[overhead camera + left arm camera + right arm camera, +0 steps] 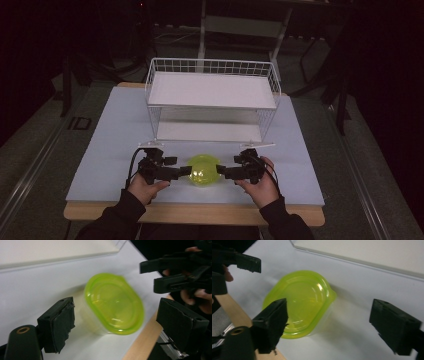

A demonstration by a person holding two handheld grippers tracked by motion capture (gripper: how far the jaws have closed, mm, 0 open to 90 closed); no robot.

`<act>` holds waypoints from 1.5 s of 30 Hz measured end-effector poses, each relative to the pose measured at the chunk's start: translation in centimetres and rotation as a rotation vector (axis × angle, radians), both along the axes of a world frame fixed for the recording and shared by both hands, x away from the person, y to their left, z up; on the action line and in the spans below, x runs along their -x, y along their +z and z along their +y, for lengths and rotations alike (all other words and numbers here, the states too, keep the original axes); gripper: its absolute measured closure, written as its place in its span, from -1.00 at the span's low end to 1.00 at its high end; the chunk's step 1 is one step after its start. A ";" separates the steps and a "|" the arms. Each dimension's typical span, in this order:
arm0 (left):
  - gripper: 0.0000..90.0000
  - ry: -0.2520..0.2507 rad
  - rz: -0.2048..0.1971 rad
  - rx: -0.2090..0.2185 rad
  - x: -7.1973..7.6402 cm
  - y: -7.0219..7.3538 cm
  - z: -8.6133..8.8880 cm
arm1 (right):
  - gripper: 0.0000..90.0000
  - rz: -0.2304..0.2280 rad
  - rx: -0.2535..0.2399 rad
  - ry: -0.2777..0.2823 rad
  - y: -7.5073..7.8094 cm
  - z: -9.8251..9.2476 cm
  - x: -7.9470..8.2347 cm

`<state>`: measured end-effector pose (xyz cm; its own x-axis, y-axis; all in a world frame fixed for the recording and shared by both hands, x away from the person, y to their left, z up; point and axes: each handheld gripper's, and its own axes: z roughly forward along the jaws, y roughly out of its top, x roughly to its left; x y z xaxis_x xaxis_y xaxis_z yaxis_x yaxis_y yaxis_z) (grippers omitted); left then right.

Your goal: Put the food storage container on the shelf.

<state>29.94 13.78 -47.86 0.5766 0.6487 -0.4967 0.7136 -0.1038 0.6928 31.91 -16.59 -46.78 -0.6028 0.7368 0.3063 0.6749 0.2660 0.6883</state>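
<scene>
Plainly, with both the left gripper [186,171] and right gripper [221,172] standing open beside the lidded yellow-green container [203,171], an uneven squeeze might skid it off the table edge [195,212].

Open tabletop [110,150] lies left and right of the yellow-green container [202,171]. The white wire rack [212,97] blocks passage just behind it.

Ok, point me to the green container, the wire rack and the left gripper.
green container [202,171], high view, middle of its lid
wire rack [211,90], high view, on its white top shelf
left gripper [187,170], high view, between its fingertips beside the container
</scene>
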 end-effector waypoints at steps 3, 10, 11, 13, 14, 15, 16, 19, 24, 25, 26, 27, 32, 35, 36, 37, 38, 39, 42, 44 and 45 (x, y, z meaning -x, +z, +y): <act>-0.60 0.014 0.035 -0.005 -0.2 -0.6 -0.5 | -0.48 0.049 -0.020 -0.026 -0.4 0.0 -0.3; -0.18 0.041 0.098 -0.033 -0.3 -1.8 -1.2 | 0.01 0.172 -0.061 -0.046 -1.4 0.3 -0.6; -0.11 0.035 0.105 -0.022 -0.4 -2.0 -1.2 | 0.12 0.184 -0.059 -0.048 -1.5 0.4 -0.7; -0.01 0.031 0.114 -0.003 -0.4 -2.2 -1.2 | 0.18 0.192 -0.061 -0.057 -1.7 0.6 -0.7; 0.06 0.028 0.123 -0.003 -0.4 -2.3 -1.3 | 0.26 0.201 -0.060 -0.059 -1.7 0.7 -0.7; 0.13 0.025 0.136 -0.011 -0.5 -2.4 -1.3 | 0.30 0.208 -0.062 -0.062 -1.8 0.8 -0.7; 0.19 0.028 0.146 -0.012 -0.5 -2.4 -1.3 | 0.33 0.217 -0.064 -0.062 -1.8 0.9 -0.7; 0.39 0.019 0.173 -0.018 -0.5 -2.6 -1.4 | 0.50 0.247 -0.074 -0.072 -2.0 1.0 -0.7; 0.56 0.045 0.218 -0.024 -0.3 -2.3 -1.5 | 0.65 0.232 -0.064 -0.079 -1.9 1.5 -0.2; 0.60 0.055 0.226 -0.029 -0.2 -2.2 -1.5 | 0.68 0.225 -0.065 -0.078 -1.9 1.6 -0.1; 0.64 0.068 0.232 -0.029 -0.1 -2.1 -1.5 | 0.71 0.219 -0.066 -0.083 -1.7 1.6 0.1; 0.72 0.077 0.226 -0.043 0.0 -2.0 -1.5 | 0.76 0.202 -0.060 -0.083 -1.5 1.8 0.3; 0.80 0.098 0.207 -0.041 0.4 -1.2 -1.3 | 0.78 0.154 -0.028 -0.074 -0.9 2.4 0.9; 0.80 0.107 0.190 -0.040 0.5 -0.4 -1.3 | 0.78 0.132 -0.039 -0.068 -0.4 2.3 0.9; 0.80 0.108 0.189 -0.042 0.5 -0.1 -1.3 | 0.78 0.123 -0.042 -0.069 -0.1 2.3 1.0; 0.81 0.109 0.183 -0.045 0.5 0.3 -1.3 | 0.78 0.118 -0.045 -0.068 0.2 2.3 1.0; 0.81 0.107 0.176 -0.044 0.5 0.7 -1.3 | 0.78 0.109 -0.044 -0.067 0.5 2.3 1.0; 0.81 0.104 0.166 -0.040 0.5 1.2 -1.2 | 0.78 0.099 -0.048 -0.065 0.8 2.2 1.0; 0.81 0.102 0.145 -0.030 0.5 2.3 -1.2 | 0.78 0.075 -0.070 -0.062 2.0 2.1 1.1; 0.81 0.103 0.144 -0.022 0.4 3.1 -1.1 | 0.78 0.057 -0.072 -0.062 2.8 2.1 1.2; 0.81 0.099 0.139 -0.025 0.4 3.5 -1.0 | 0.78 0.047 -0.077 -0.063 3.2 2.1 1.3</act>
<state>29.57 12.73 -44.38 0.4356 0.7121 -0.5506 0.8101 -0.0436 0.5846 30.66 -14.53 -43.61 -0.5397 0.7459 0.3903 0.7208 0.1698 0.6721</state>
